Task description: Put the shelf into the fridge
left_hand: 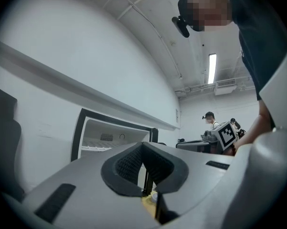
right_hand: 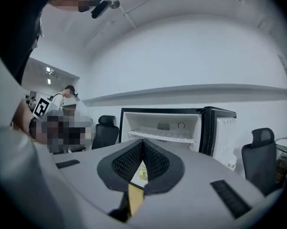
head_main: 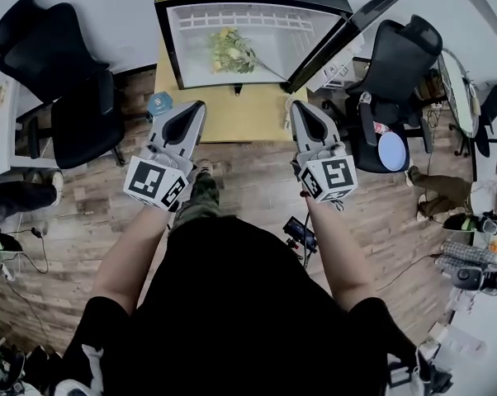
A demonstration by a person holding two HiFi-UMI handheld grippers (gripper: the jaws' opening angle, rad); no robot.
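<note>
The small black fridge (head_main: 182,35) stands open straight ahead, its door (head_main: 341,33) swung out to the right. A white wire shelf (head_main: 240,21) sits high inside it, and a bunch of yellow-green flowers (head_main: 232,49) lies on the fridge floor. The shelf also shows in the right gripper view (right_hand: 161,137) and the left gripper view (left_hand: 94,148). My left gripper (head_main: 191,110) and right gripper (head_main: 301,110) hover side by side short of the fridge, both shut with nothing between the jaws. The closed tips show in the left gripper view (left_hand: 142,145) and the right gripper view (right_hand: 143,142).
A tan board (head_main: 224,114) lies under and in front of the fridge, with a small blue object (head_main: 159,103) at its left corner. Black office chairs stand at the left (head_main: 75,97) and the right (head_main: 397,64). Another person (left_hand: 210,120) stands far off.
</note>
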